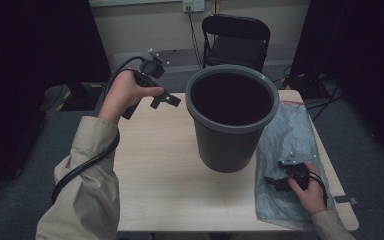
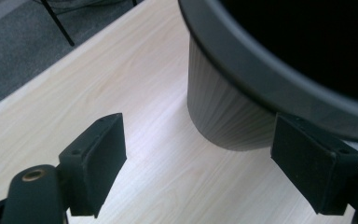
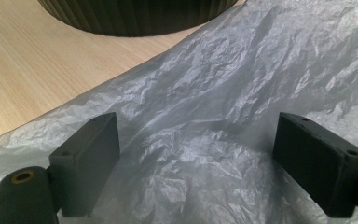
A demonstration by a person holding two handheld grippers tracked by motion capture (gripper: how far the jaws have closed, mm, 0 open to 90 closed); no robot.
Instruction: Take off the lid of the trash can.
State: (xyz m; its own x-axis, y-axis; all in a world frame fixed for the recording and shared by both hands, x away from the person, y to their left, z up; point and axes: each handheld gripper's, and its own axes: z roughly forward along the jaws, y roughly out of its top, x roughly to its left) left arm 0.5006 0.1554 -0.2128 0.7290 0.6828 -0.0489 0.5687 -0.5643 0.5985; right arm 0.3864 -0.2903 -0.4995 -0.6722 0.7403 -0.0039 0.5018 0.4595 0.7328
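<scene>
We can read no text, label, brand, number or sign anywhere on what the three views show.

The bin [image 1: 231, 116] hides part of the plastic bag [image 1: 290, 135].
</scene>
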